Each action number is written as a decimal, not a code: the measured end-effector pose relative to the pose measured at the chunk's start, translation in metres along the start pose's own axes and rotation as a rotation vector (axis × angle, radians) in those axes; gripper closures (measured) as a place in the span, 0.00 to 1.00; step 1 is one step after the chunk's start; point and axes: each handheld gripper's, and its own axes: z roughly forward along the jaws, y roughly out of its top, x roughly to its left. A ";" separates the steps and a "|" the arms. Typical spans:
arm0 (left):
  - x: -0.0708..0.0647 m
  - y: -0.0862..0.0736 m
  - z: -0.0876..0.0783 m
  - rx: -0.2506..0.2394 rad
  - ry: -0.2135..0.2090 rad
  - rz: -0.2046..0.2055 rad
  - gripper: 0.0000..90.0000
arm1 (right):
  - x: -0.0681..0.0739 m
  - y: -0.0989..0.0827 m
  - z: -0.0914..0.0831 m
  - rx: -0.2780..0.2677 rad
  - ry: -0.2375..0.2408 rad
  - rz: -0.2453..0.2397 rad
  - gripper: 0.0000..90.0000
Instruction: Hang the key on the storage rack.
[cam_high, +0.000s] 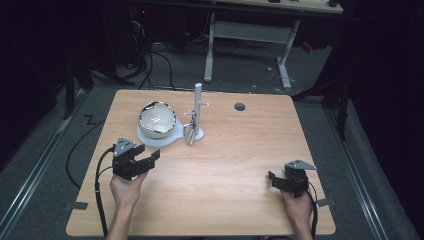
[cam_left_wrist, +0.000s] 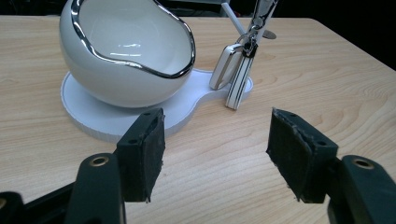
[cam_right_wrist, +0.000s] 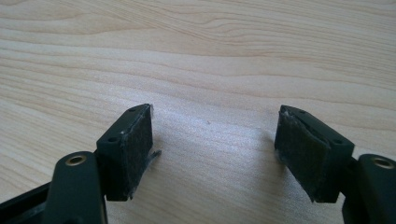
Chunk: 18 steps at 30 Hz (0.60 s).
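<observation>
Hanging from a peg of the white stand (cam_high: 198, 107): key fob (cam_left_wrist: 225, 66), its detail plain in the left gripper view. Beside it, on the shared base (cam_left_wrist: 84, 109), a chrome-rimmed white bowl (cam_high: 156, 119). Left gripper (cam_high: 147, 157) nearby, jaws wide apart, empty. Right gripper (cam_high: 274, 179) well apart over bare table (cam_right_wrist: 210, 56), jaws likewise spread, empty.

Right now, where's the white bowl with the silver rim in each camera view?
High view: the bowl sits left of centre on the table, on the white base.
Left gripper view: bowl at upper left, beyond the open jaws.
Right gripper view: not in it.
Shared landmark: the key fob hanging from the stand.
</observation>
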 end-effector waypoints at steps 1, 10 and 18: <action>0.001 -0.003 0.000 0.004 0.001 -0.004 0.41 | 0.000 0.000 0.000 0.000 0.000 0.000 0.31; 0.003 -0.014 0.000 0.019 0.010 -0.016 0.41 | 0.000 0.000 0.000 0.000 0.000 0.000 0.31; 0.005 -0.023 0.002 0.034 0.016 -0.027 0.41 | 0.000 0.000 0.000 0.000 0.000 0.000 0.31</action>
